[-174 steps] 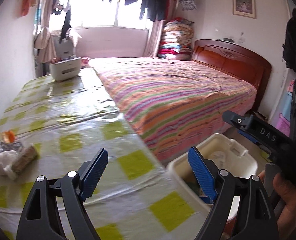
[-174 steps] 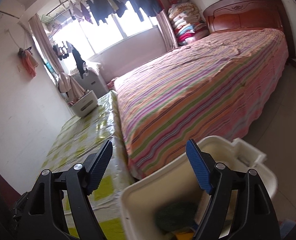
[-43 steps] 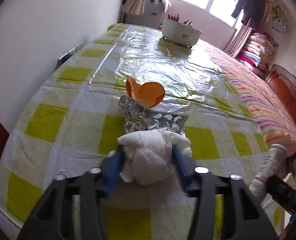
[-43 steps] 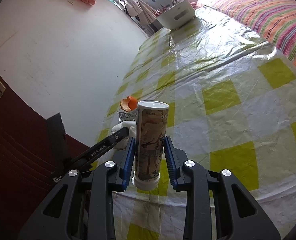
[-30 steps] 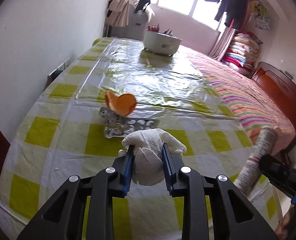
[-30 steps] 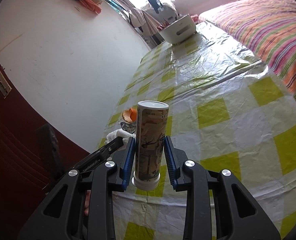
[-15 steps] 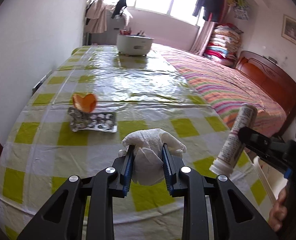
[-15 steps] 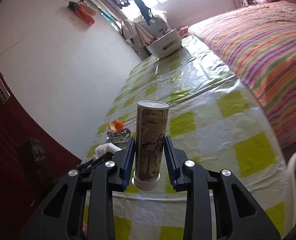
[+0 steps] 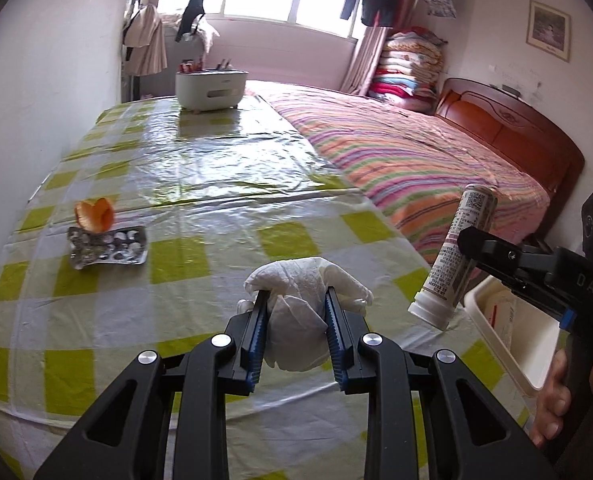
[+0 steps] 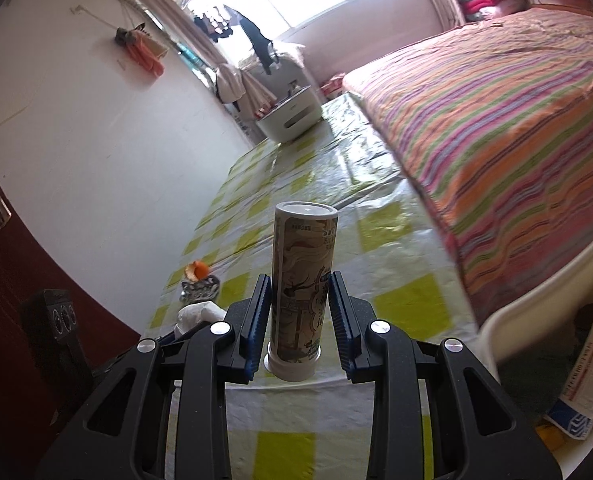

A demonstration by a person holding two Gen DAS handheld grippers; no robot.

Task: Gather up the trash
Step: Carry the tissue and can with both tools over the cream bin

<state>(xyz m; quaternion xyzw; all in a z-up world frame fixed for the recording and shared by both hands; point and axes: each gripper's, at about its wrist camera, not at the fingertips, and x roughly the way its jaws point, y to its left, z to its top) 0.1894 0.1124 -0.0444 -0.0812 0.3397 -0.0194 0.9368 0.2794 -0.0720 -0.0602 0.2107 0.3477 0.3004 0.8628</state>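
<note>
My left gripper [image 9: 295, 312] is shut on a crumpled white tissue [image 9: 296, 320], held above the table's yellow-checked cloth [image 9: 200, 256]. My right gripper [image 10: 299, 312] is shut on a tall printed tube with white caps [image 10: 302, 280], upright between the blue pads. In the left wrist view the same tube [image 9: 454, 260] hangs tilted over the table's right edge, above the white trash bin [image 9: 508, 344]. An orange peel [image 9: 95, 214] and an empty foil blister pack [image 9: 108, 246] lie at the table's left. The bin's rim [image 10: 536, 304] shows at the right wrist view's right.
A striped bed [image 9: 408, 152] runs along the table's right side, with a wooden headboard [image 9: 512, 128]. A white organiser box [image 9: 210, 88] stands at the table's far end. The wall [image 9: 36, 80] bounds the left. A hand [image 9: 556, 400] grips the right tool.
Both grippers have swung right, away from the peel and blister pack, carrying the tissue and the tube. The tube now hangs beyond the table edge and the bin has come into view.
</note>
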